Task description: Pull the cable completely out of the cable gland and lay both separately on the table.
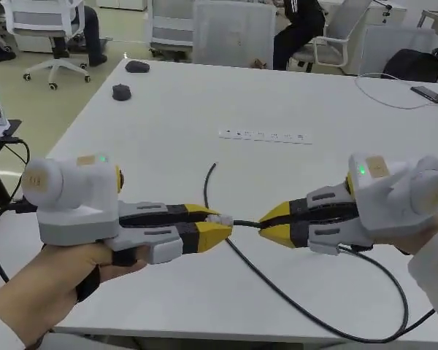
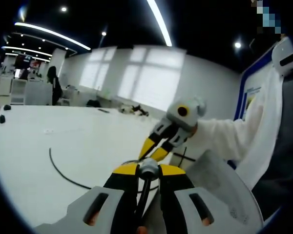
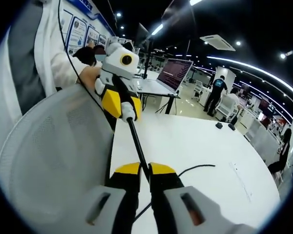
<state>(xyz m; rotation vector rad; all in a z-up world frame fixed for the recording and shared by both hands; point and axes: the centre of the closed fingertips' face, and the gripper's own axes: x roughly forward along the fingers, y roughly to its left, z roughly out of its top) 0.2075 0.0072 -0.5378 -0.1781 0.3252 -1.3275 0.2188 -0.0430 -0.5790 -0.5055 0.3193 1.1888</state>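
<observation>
clamping cable gland, left tool half-hides it; right tool grips cable.

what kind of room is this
Probably an open-plan office or lab: a long white table with a computer mouse on it, a wheeled office chair beside it, and an open laptop nearby.

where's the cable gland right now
In the head view the cable gland is clamped at the tips of the left gripper, left of centre above the table. The black cable runs from it into the right gripper.
</observation>
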